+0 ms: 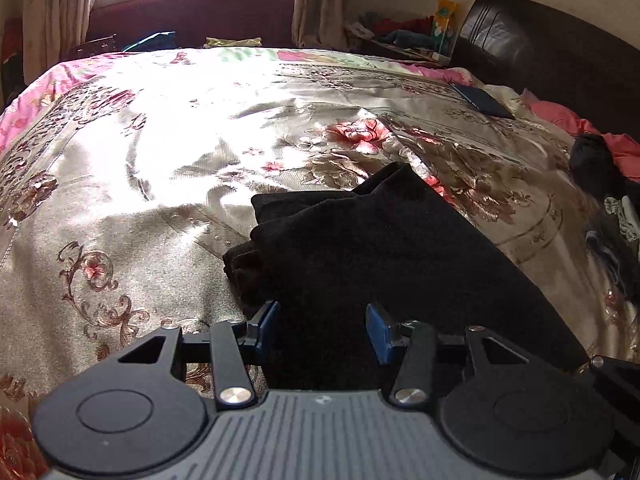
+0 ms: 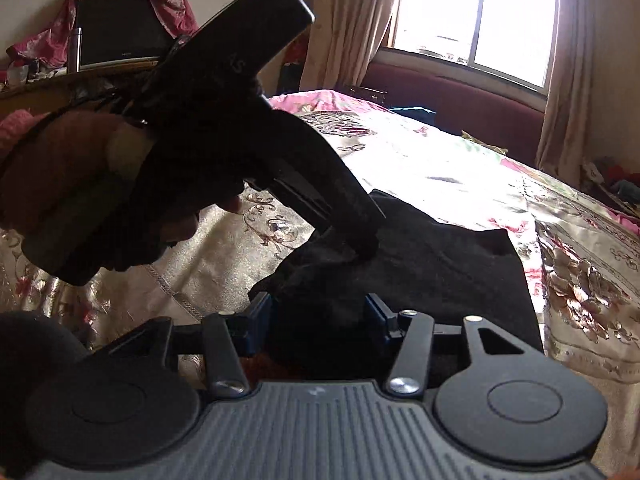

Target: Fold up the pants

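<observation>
Black pants (image 1: 380, 248) lie folded in a thick stack on a shiny floral bedspread (image 1: 160, 200). My left gripper (image 1: 324, 330) hovers at their near end, blue pads apart and the dark cloth spread flat beneath and between them. The right wrist view shows the same pants (image 2: 460, 272) with a bunched hump at the near left corner. My right gripper (image 2: 320, 318) stands over that hump, jaws apart, cloth between the pads without a visible pinch. The left gripper (image 2: 360, 240), held by a hand (image 2: 80, 184), points steeply down with its tips at the pants' left edge.
A dark headboard (image 1: 540, 48) rises at the right, with a flat dark blue object (image 1: 482, 101) on the bed before it. Loose clothes (image 1: 600, 160) pile at the right edge. A window (image 2: 480, 12), curtains and a maroon bench (image 1: 192, 16) lie beyond the bed. A television (image 2: 116, 36) stands far left.
</observation>
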A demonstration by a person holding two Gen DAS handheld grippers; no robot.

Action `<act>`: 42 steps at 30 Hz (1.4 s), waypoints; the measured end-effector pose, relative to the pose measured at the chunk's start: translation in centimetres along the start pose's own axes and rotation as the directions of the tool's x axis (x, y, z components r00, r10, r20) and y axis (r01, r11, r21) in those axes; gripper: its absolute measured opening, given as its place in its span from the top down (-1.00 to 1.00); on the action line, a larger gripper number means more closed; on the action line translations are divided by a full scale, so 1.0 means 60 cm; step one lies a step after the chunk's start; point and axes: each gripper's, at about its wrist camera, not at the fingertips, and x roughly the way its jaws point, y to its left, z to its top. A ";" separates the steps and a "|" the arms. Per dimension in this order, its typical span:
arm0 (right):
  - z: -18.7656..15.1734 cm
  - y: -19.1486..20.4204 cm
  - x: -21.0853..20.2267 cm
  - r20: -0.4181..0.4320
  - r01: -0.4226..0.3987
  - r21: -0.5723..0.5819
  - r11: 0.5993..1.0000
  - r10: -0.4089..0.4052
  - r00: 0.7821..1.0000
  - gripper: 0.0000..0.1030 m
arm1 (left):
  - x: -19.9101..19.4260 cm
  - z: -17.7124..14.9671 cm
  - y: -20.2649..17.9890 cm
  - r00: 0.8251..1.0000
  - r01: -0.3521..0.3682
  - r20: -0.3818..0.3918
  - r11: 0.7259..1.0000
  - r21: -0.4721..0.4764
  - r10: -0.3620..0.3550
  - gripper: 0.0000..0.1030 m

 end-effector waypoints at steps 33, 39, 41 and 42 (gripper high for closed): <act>0.079 -0.025 0.027 0.005 0.035 0.171 0.985 -0.037 0.999 0.72 | 0.017 0.106 0.046 0.990 0.102 0.093 0.994 0.026 -0.104 0.48; 0.035 0.005 0.046 -0.028 -0.026 0.155 0.988 0.031 0.999 0.19 | 0.053 0.041 0.091 0.997 0.032 0.069 0.999 -0.022 -0.031 0.12; 0.032 0.003 -0.002 0.013 -0.060 0.142 0.988 0.059 0.998 0.15 | 0.042 0.047 0.095 0.996 0.019 0.092 0.999 -0.031 -0.016 0.12; 0.024 0.003 -0.019 0.018 -0.074 0.130 0.989 0.073 0.997 0.15 | 0.035 0.049 0.094 0.995 -0.003 0.103 1.000 -0.015 0.004 0.12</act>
